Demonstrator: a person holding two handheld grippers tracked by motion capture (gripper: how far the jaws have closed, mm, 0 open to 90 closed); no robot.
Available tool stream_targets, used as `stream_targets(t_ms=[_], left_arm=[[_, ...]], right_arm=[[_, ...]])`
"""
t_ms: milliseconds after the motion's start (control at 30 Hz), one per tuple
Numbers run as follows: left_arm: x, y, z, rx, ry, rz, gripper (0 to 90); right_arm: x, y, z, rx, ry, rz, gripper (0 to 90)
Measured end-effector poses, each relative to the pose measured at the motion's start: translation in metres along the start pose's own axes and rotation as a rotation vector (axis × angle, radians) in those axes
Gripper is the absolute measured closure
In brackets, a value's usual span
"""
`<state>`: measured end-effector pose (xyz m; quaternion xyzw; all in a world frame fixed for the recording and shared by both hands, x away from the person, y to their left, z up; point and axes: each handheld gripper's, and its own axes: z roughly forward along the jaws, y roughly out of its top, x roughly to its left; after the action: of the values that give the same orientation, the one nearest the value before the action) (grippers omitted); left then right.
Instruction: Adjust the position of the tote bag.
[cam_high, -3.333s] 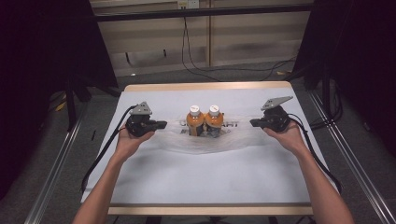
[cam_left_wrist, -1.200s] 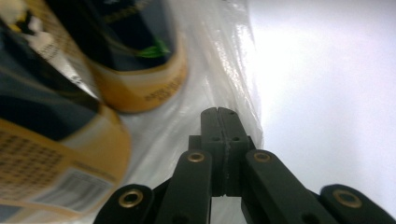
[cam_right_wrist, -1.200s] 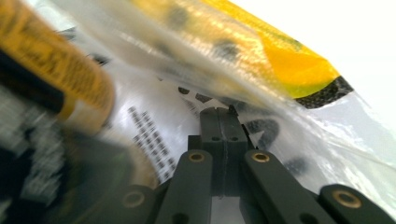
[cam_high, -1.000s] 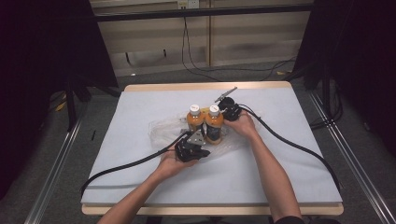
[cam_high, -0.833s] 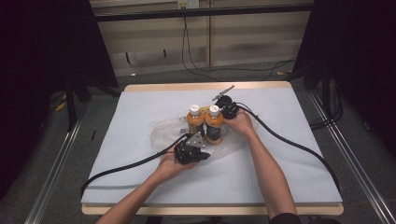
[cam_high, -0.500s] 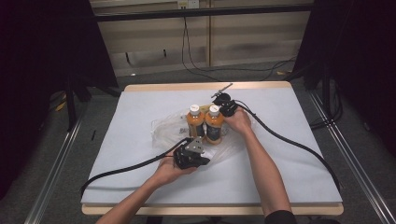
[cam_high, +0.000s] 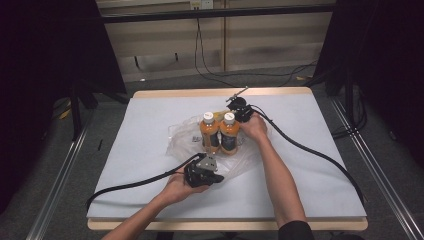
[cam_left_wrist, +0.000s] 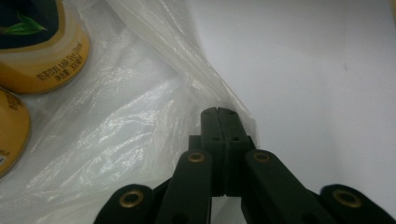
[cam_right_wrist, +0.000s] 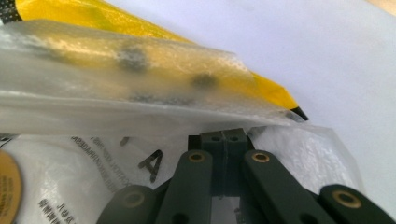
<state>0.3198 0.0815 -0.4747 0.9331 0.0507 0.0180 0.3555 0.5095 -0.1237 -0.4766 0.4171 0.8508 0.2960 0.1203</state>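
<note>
White cloth covers the counter (cam_high: 150, 150) where two orange tea bottles (cam_high: 220, 134) stand upright side by side at the middle, on the clear plastic bag (cam_high: 180, 137) spread under and around them. My left gripper (cam_high: 214, 179) has its jaws clamped together on the bag's near edge, in front of the bottles; in the left gripper view the film (cam_left_wrist: 140, 121) runs from the closed tips toward the bottle bases. My right gripper (cam_high: 235, 102) is pinched shut on the bag's far edge behind the bottles, the film folded over its tips in the right gripper view. By my reading, both edges are gripped, but the bag lies low, and drawing it up around the bottles remains.
</note>
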Motion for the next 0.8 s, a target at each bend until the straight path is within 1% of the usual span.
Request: stream_targets(t_ms=[33,67,100,133,167,200,233,267,300,333,367,400,433,467,500,567,600,633,667,700,733,767,800], left_arm=[[-0.001,-0.001,0.001,-0.013,-0.006,-0.01,90.0],[-0.001,-0.001,0.001,-0.013,-0.006,-0.01,90.0],[-0.001,-0.002,0.0,-0.014,-0.012,-0.01,90.0],[-0.001,-0.003,0.0,-0.032,-0.021,-0.024,90.0],[-0.001,-0.003,0.0,-0.032,-0.021,-0.024,90.0],[0.0,-0.004,-0.001,-0.03,-0.028,-0.027,90.0],[0.0,-0.005,-0.002,-0.042,-0.02,-0.029,90.0],[0.001,-0.006,-0.003,-0.051,-0.009,-0.038,87.9],[0.002,-0.005,-0.004,-0.058,-0.007,-0.044,85.8],[0.004,-0.005,-0.005,-0.072,-0.006,-0.045,84.0],[0.004,-0.005,-0.005,-0.072,-0.006,-0.045,82.0],[0.006,-0.004,-0.009,-0.104,0.005,-0.072,79.2],[0.008,-0.003,-0.012,-0.113,0.011,-0.074,76.7],[0.009,-0.003,-0.014,-0.135,0.012,-0.084,74.9],[0.009,-0.003,-0.017,-0.143,0.024,-0.091,73.6],[0.01,-0.003,-0.022,-0.171,0.036,-0.103,70.3],[0.01,-0.003,-0.022,-0.171,0.036,-0.103,69.7],[0.011,-0.003,-0.026,-0.18,0.043,-0.105,69.9],[0.011,-0.003,-0.029,-0.187,0.047,-0.105,69.7],[0.012,-0.003,-0.033,-0.204,0.052,-0.115,69.7],[0.013,-0.004,-0.039,-0.221,0.082,-0.122,66.5],[0.013,-0.005,-0.042,-0.243,0.093,-0.13,64.6],[0.013,-0.006,-0.045,-0.251,0.099,-0.128,62.1]], right_arm=[[0.0,0.0,0.0,0.001,-0.007,0.004,90.0],[0.0,0.0,0.0,0.001,-0.007,0.004,90.0],[0.001,0.001,0.001,-0.006,-0.033,0.009,90.0],[0.001,0.0,0.001,-0.01,-0.036,0.014,90.0],[0.001,0.0,0.001,-0.01,-0.036,0.014,90.0],[0.002,0.0,0.0,-0.007,-0.032,0.014,90.0],[0.004,-0.001,-0.002,-0.005,-0.025,0.02,90.0],[0.007,-0.003,-0.007,-0.027,0.008,-0.008,90.0],[0.008,-0.003,-0.011,-0.048,0.026,-0.001,90.0],[0.008,-0.003,-0.016,-0.07,0.034,0.008,90.0],[0.008,-0.003,-0.016,-0.07,0.034,0.008,90.0],[0.007,-0.002,-0.027,-0.092,0.049,-0.007,90.0],[0.007,-0.003,-0.03,-0.102,0.061,-0.004,90.0],[0.009,-0.003,-0.036,-0.109,0.06,-0.007,90.0],[0.01,-0.004,-0.042,-0.126,0.057,-0.021,90.0],[0.011,-0.007,-0.054,-0.153,0.06,-0.034,89.2],[0.011,-0.007,-0.054,-0.153,0.06,-0.034,89.2],[0.011,-0.011,-0.063,-0.171,0.052,-0.048,89.8],[0.012,-0.013,-0.068,-0.178,0.052,-0.048,89.5],[0.012,-0.013,-0.068,-0.178,0.052,-0.048,89.5],[0.01,-0.02,-0.078,-0.206,0.063,-0.034,87.4],[0.009,-0.024,-0.083,-0.216,0.065,-0.025,86.3],[0.009,-0.027,-0.087,-0.228,0.053,-0.021,84.0]])
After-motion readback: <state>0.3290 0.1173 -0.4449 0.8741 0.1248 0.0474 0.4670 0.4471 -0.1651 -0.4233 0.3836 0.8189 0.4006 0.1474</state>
